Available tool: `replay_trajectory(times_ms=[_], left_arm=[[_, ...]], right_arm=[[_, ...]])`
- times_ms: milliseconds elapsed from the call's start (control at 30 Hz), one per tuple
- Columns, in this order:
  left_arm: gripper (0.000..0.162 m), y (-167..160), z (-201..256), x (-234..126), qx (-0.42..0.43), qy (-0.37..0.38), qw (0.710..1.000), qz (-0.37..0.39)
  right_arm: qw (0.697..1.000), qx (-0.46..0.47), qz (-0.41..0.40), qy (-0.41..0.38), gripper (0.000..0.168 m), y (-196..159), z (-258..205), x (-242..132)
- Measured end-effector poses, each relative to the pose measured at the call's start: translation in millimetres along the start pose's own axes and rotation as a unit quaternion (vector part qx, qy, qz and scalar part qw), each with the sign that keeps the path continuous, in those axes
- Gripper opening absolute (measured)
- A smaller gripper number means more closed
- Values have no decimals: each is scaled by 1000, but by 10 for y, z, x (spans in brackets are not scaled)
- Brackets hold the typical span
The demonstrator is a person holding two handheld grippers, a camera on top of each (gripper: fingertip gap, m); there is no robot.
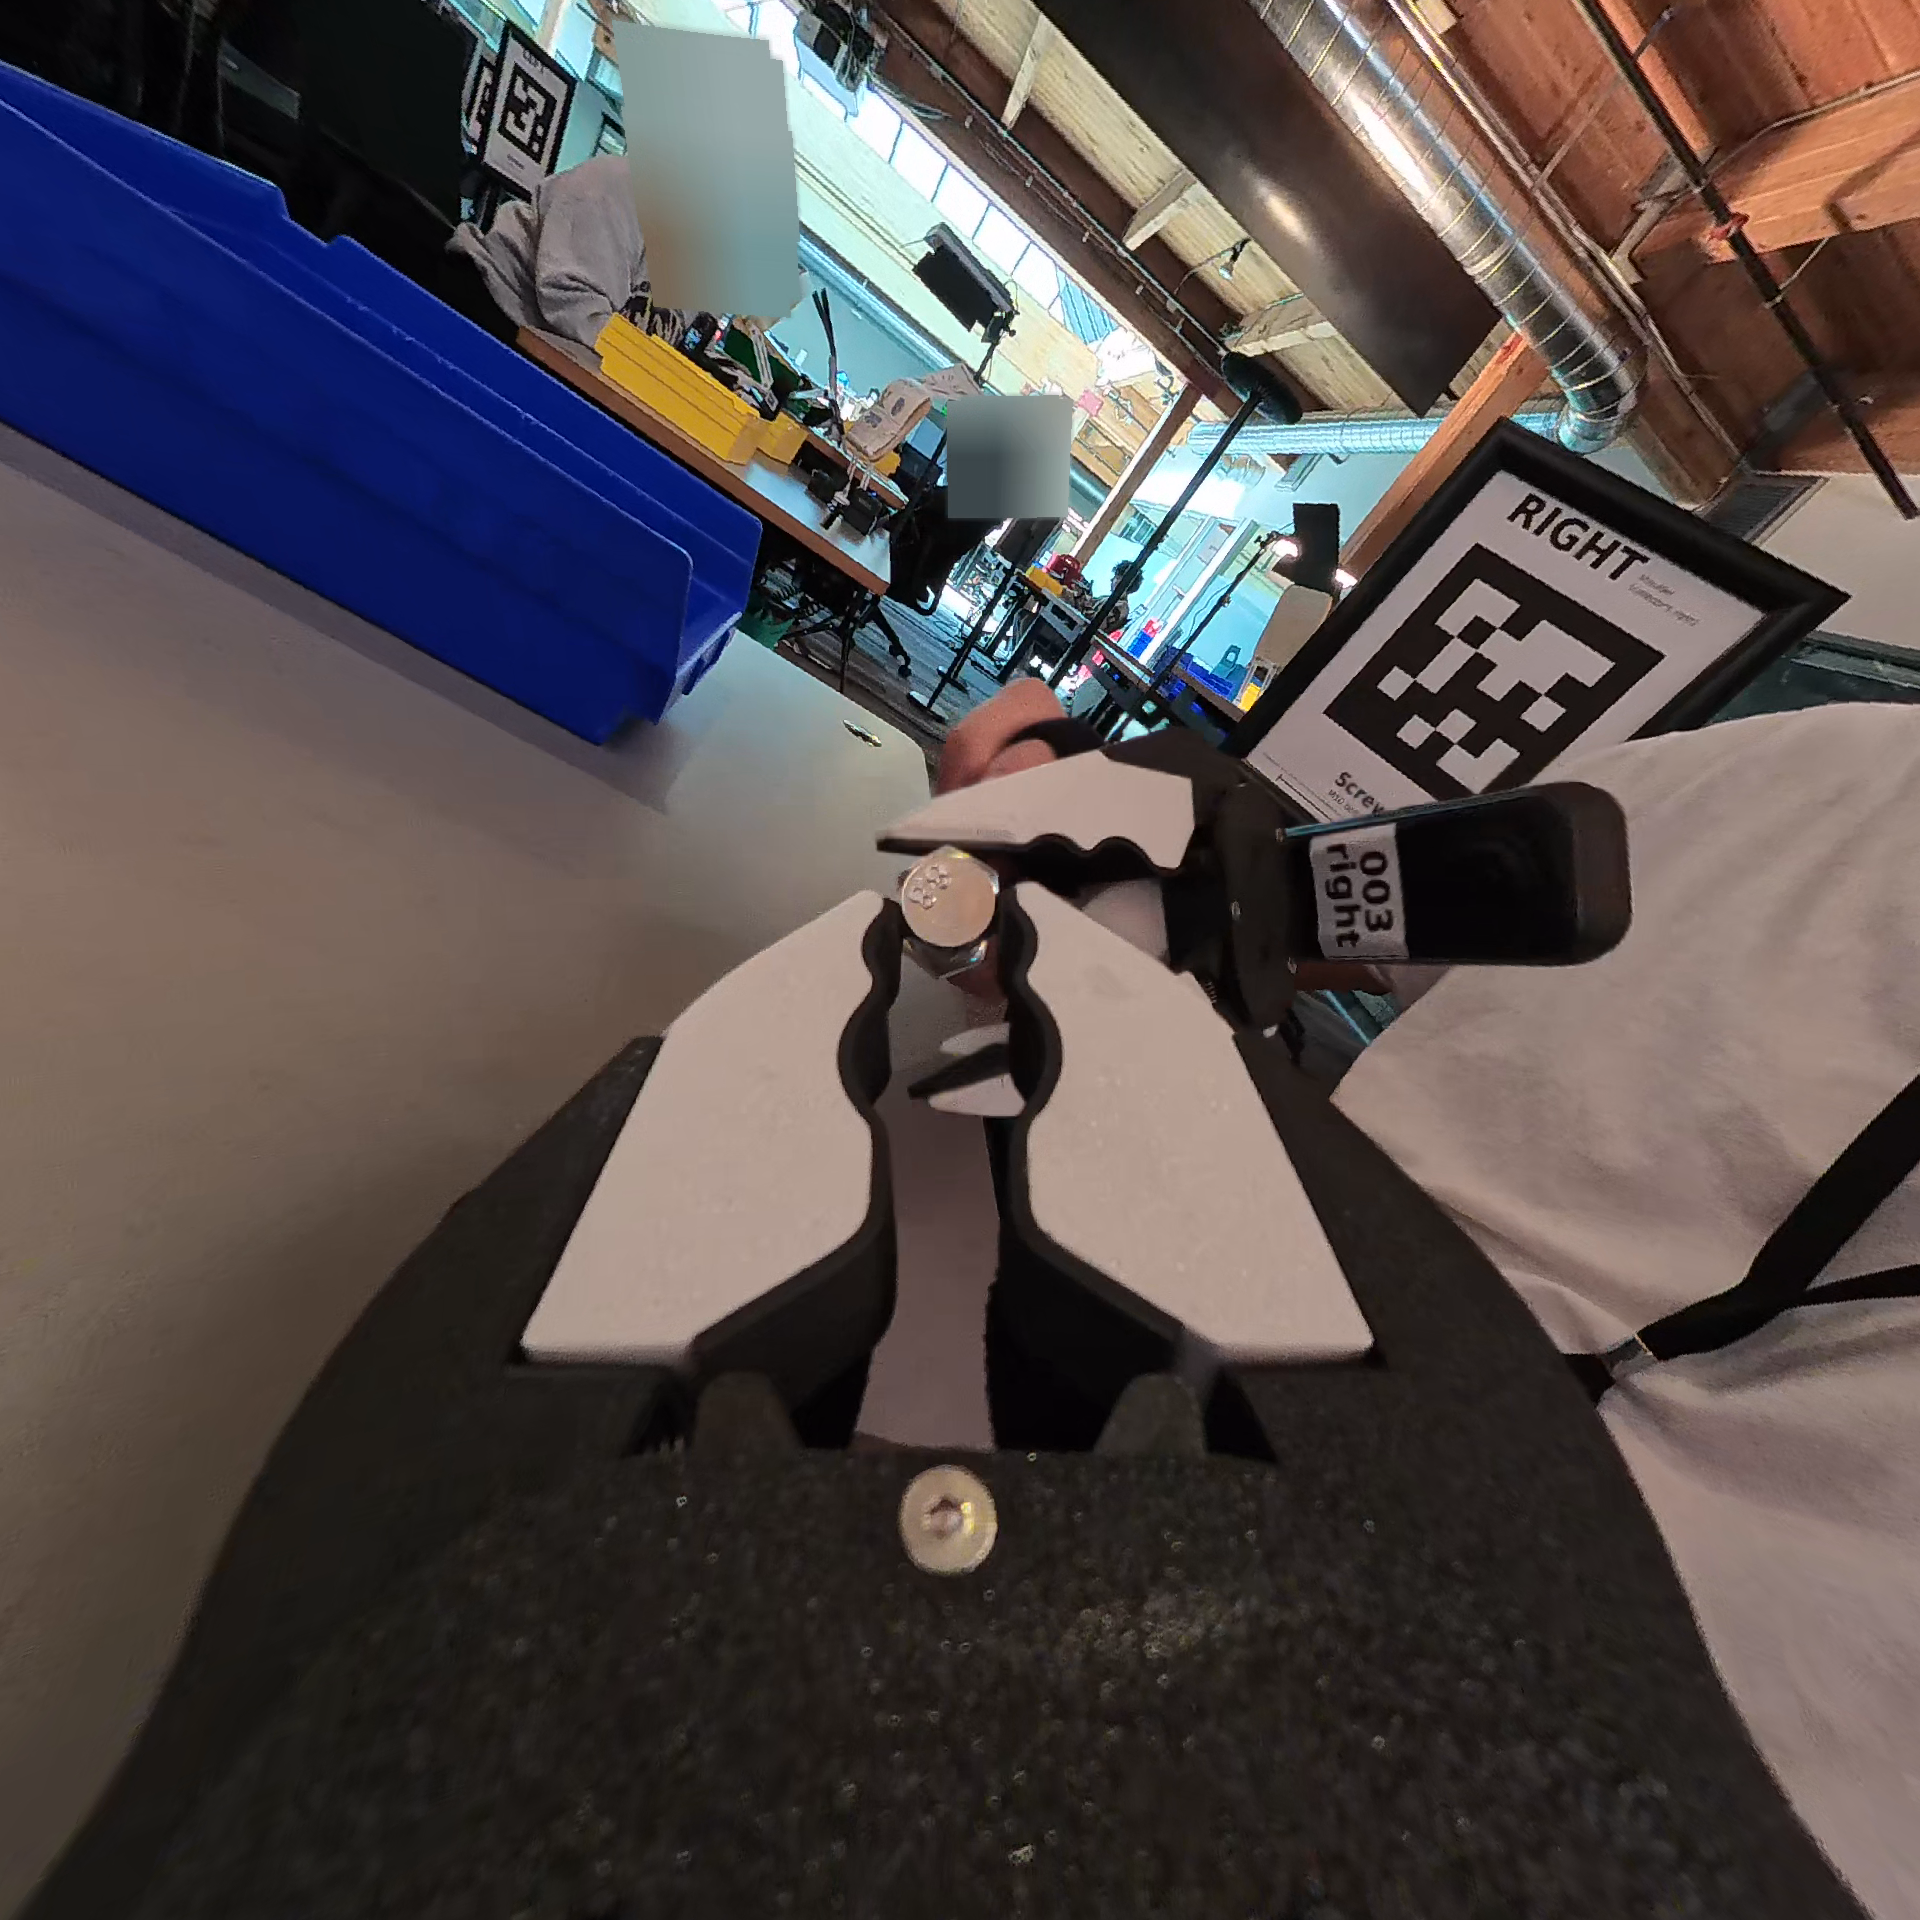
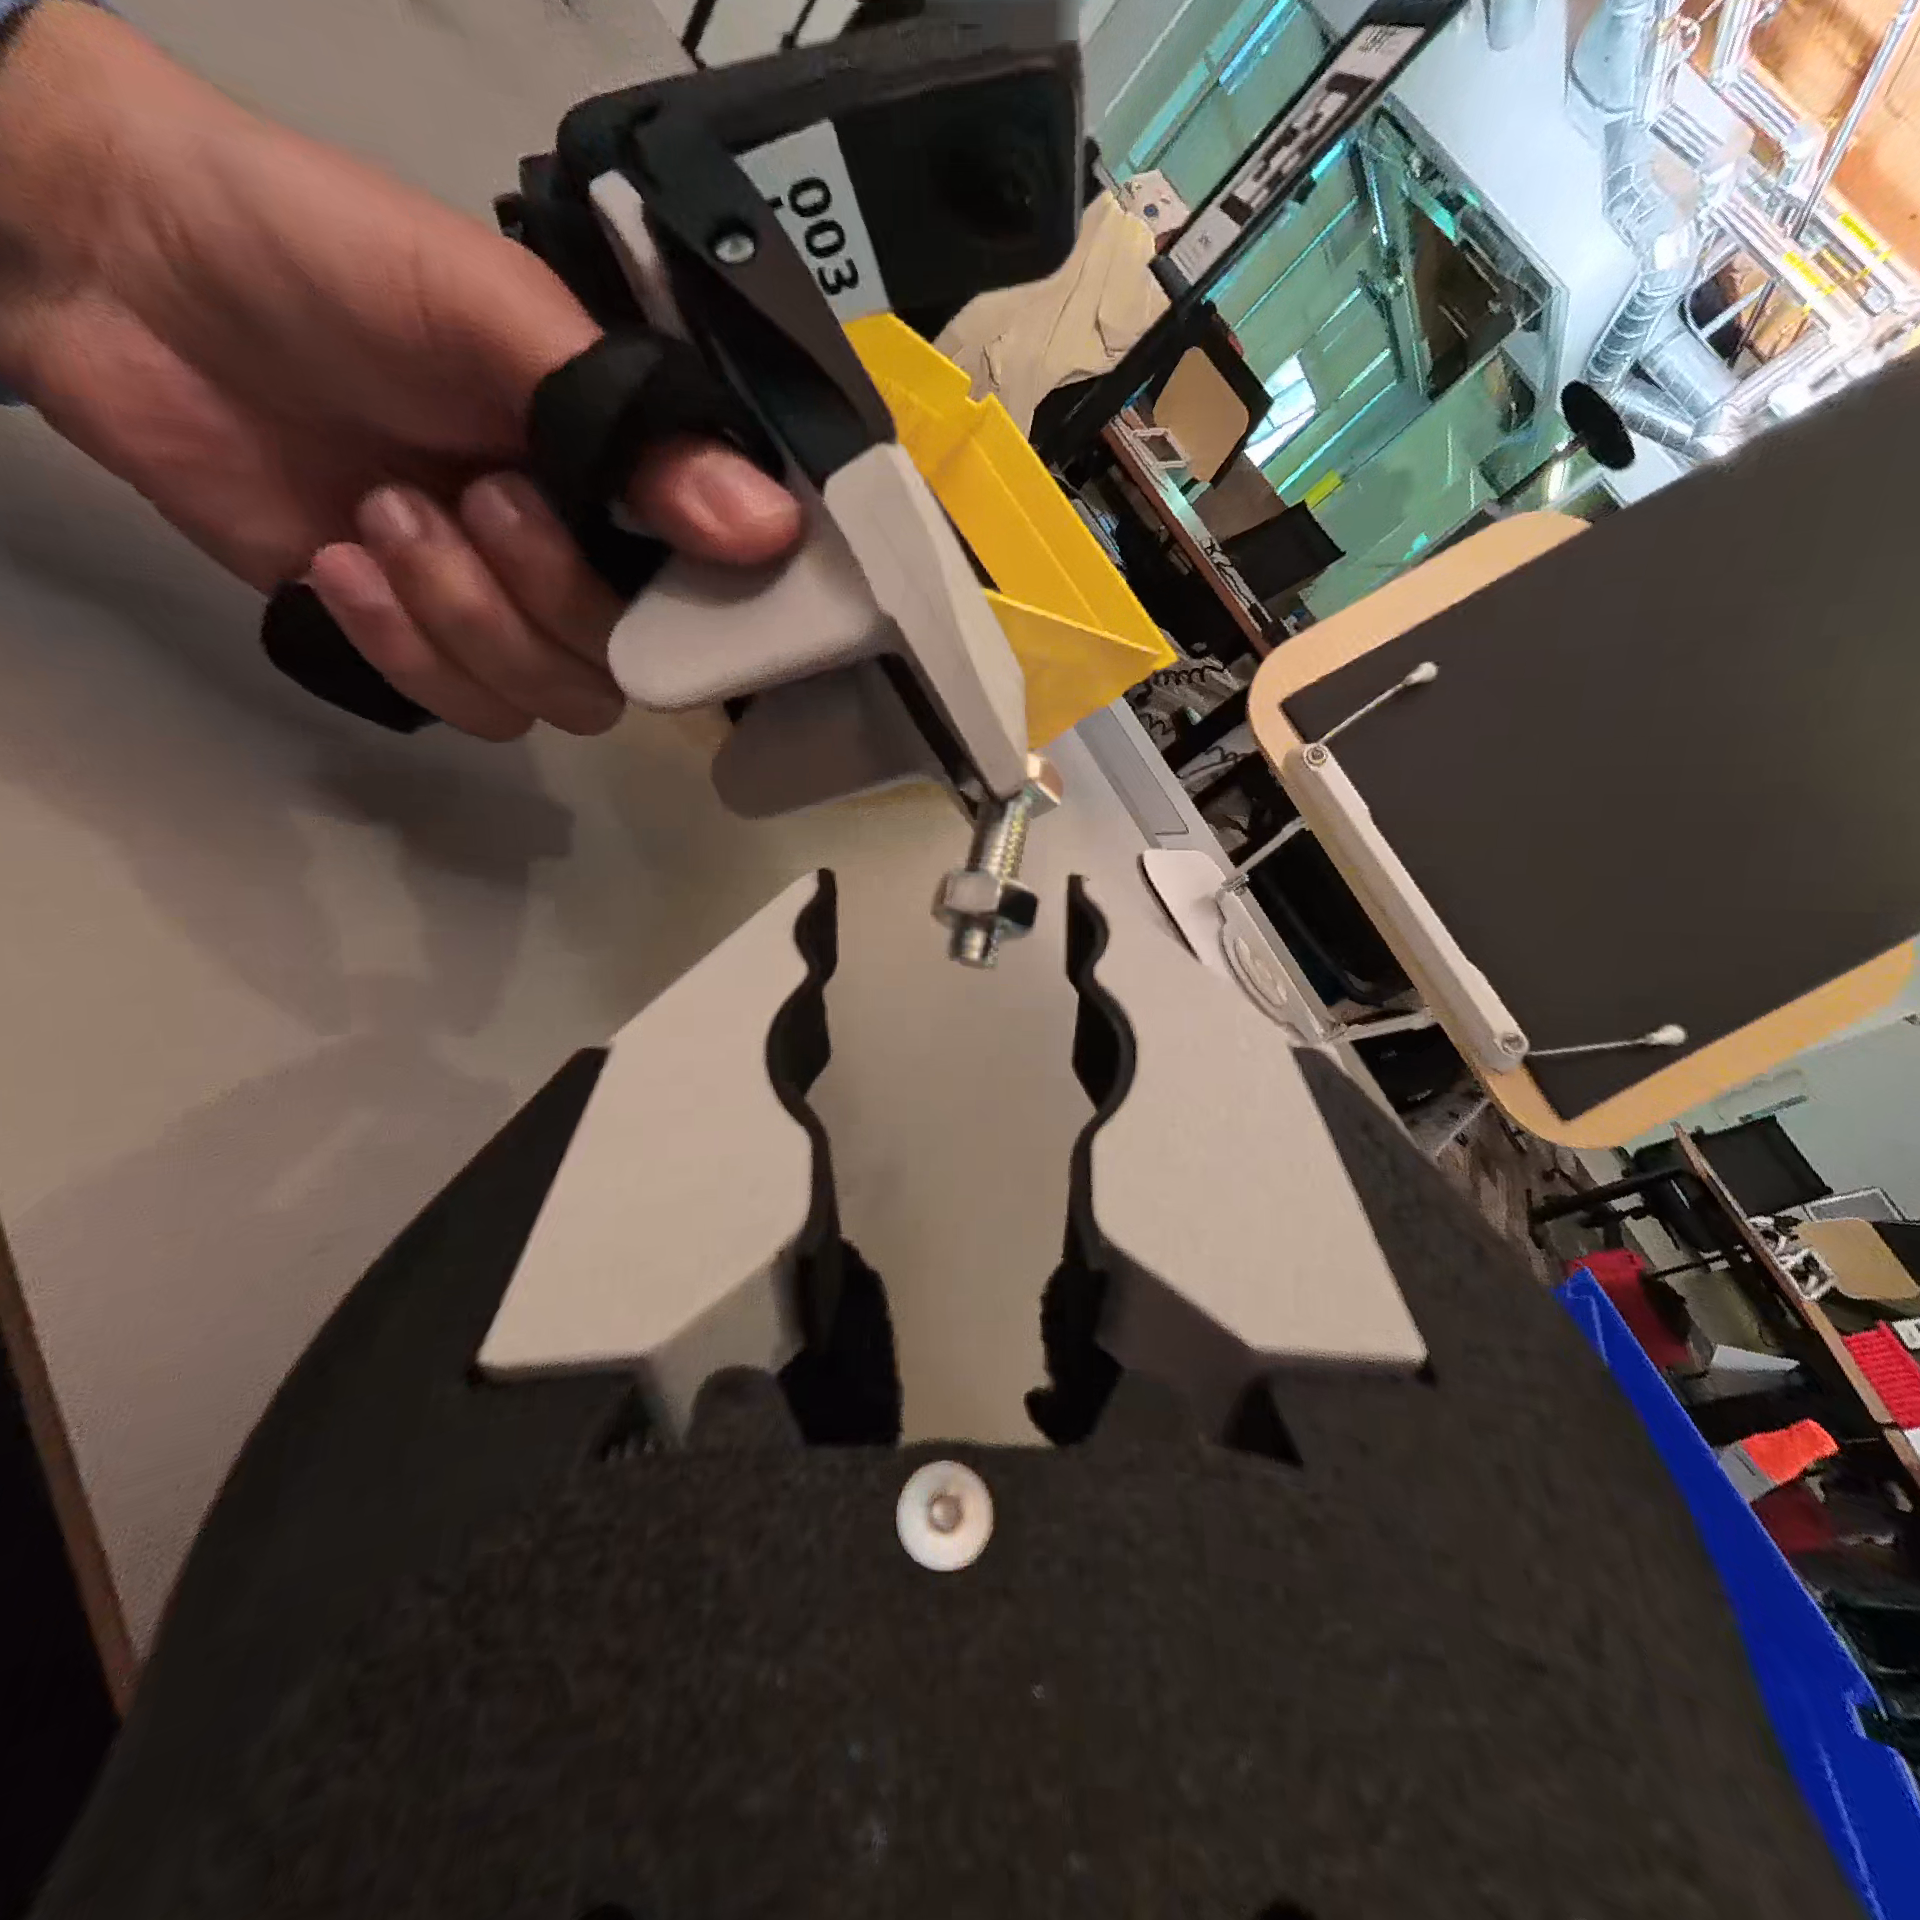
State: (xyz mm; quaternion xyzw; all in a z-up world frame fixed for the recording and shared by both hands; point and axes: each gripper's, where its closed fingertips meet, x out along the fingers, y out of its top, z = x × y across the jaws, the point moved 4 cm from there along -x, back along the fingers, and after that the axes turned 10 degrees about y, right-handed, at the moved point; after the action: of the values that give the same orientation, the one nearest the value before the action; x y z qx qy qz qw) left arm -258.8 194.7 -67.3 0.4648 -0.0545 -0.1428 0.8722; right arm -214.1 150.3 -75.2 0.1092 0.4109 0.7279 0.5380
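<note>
My left gripper (image 1: pixel 948 925) is shut on the head of a silver hex bolt (image 1: pixel 940 899), held above the white table (image 1: pixel 312 987). A silver nut (image 2: pixel 982 904) sits near the end of the bolt's threaded shank (image 2: pixel 1003 831). In the right wrist view a hand holds the left gripper (image 2: pixel 977 795), with the bolt pointing down toward me. My right gripper (image 2: pixel 951 904) is open, with its two fingertips either side of the nut and apart from it. One right finger (image 1: pixel 1049 800) shows just beyond the bolt head in the left wrist view.
A blue bin (image 1: pixel 364 436) stands on the table to the left, also seen in the right wrist view (image 2: pixel 1766 1558). A yellow bin (image 2: pixel 1018 540) lies behind the left gripper. A framed marker sign (image 1: pixel 1507 665) stands near the table edge. A person's white shirt (image 1: pixel 1662 1143) is close on the right. Left and right tips are no more than a few centimetres apart.
</note>
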Motion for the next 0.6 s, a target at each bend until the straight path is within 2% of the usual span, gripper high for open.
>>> replay_trajectory(times_ms=[100, 167, 267, 333, 400, 467, 533, 600], left_arm=[[17, -12, 19, 13, 3, -2, 1000, -3], [17, -18, 21, 13, 6, 2, 1000, -5], [17, -32, 26, 9, 15, 0, 1000, -13], [17, -40, 40, 12, 21, -2, 1000, -16], [17, -48, 63, 19, 26, -8, 999, -19], [17, -55, 90, 26, 31, -16, 999, -21], [17, -47, 125, 24, 38, -26, 999, -19], [17, -38, 158, 21, 44, -34, 998, -15]], right_arm=[[1000, 8, 6, -11, 21, -22, 67, 2], [999, 33, 8, 11, 18, -43, 77, 4], [985, 137, 32, 98, 18, -56, 70, 3], [950, 242, 61, 189, 18, -68, 75, -3], [876, 369, 98, 293, 17, -77, 73, -19], [781, 477, 130, 381, 17, -87, 72, -34], [670, 566, 161, 451, 17, -77, 77, -47], [539, 642, 189, 512, 18, -63, 76, -57]])
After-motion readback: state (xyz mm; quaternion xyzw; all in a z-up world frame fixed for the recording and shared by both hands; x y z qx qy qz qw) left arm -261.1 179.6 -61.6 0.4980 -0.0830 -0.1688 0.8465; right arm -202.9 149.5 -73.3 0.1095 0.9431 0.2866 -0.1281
